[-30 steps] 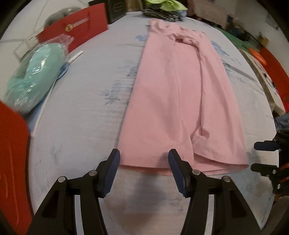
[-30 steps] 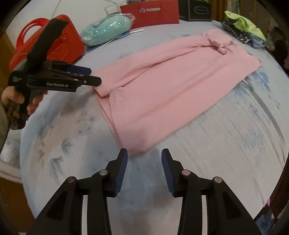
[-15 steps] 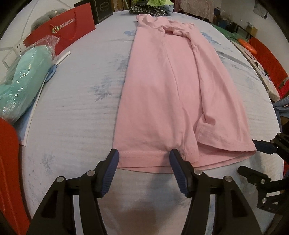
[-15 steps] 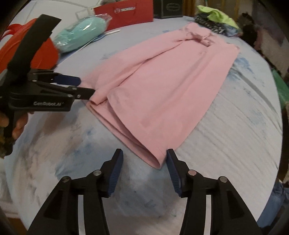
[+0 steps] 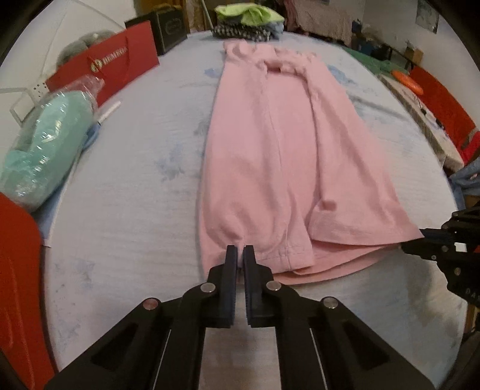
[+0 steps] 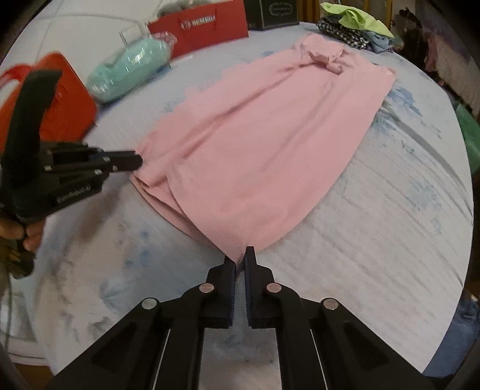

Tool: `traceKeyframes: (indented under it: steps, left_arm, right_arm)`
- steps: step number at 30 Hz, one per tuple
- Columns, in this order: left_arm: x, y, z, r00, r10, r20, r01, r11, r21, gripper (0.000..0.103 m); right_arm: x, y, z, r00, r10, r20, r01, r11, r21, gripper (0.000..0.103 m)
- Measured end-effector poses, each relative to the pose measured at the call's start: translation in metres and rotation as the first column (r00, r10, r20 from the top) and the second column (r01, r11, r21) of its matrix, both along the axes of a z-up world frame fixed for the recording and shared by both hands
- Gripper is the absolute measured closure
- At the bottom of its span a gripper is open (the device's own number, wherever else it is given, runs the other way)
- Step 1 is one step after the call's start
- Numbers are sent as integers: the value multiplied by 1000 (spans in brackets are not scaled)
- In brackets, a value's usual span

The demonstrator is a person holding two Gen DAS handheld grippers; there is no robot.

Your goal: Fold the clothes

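Observation:
A pink shirt (image 5: 285,156) lies lengthwise on the pale blue bed, sides folded in, collar at the far end. My left gripper (image 5: 239,250) is shut on the shirt's near hem at its left corner. My right gripper (image 6: 241,255) is shut on the shirt's (image 6: 261,156) near hem at the right corner. In the right wrist view the left gripper (image 6: 136,159) pinches the hem's other corner. In the left wrist view the right gripper (image 5: 420,240) shows at the right edge by the hem.
A teal bundle in clear plastic (image 5: 45,150), a red paper bag (image 5: 105,69) and a black box (image 5: 171,30) line the bed's left side. A red case (image 6: 69,99) sits near left. A pile of clothes (image 5: 249,21) lies past the collar.
Both grippers moved forward onto the near hem and closed on it, one at each corner. The hem now lifts and bunches slightly at the pinch points.

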State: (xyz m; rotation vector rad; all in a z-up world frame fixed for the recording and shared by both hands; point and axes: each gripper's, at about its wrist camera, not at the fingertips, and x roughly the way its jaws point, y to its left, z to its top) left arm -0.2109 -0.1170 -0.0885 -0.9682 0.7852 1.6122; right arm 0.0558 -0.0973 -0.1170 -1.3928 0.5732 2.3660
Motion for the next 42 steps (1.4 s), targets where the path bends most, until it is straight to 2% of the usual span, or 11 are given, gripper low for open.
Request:
traceKeyframes:
  steps: [5,13,22,29,34,35,36,37,38,40,42]
  left_arm:
    - [-4,11,32,999,31,-11,-31,998,50,100]
    - [-16,81,59,995,89,-41,-85,993,86,100]
    - [-47,223,65,983,165,-82,-159,984,80,100]
    - [-72,365,67,988,127,-89,-122,991,63,100]
    - [-87,461,46,991,110,-80,-109,994,17,97]
    - [-92,473,41,990,121,-71,-121,993,4,90]
    - [-100,480,36,988,147,-50,-147,989,-9,70]
    - [-111,483,34,984,181,-12,-181,984,-9,60]
    - [-117,482,35,979,204,10,-204,979,2,47]
    - [-127,467,41,970,240,30,-240,970,28,47]
    - [-129,438,44,960,280,15,-280,960,19,46]
  right_arm:
    - [-2,21,35,997,-1,-83,1,1000,1,99]
    - [-21,78,66,989,37,-140,-34,999,27,99]
    - [-71,217,65,975,117,-187,-117,993,10,99]
    - [-101,343,61,976,19,-219,-34,997,-67,99]
    - [-118,423,40,984,-63,-169,47,994,-100,99]
    - [-122,436,31,986,-72,-149,56,992,-112,97]
    - [-127,448,22,989,-75,-128,59,991,-124,96]
    - [-130,456,13,991,-85,-108,71,990,-125,86]
    - [-130,462,8,991,-104,-88,94,990,-106,61]
    - [-124,470,6,986,-145,-85,138,987,-77,45]
    - [-114,475,6,980,-175,-97,169,983,-72,45]
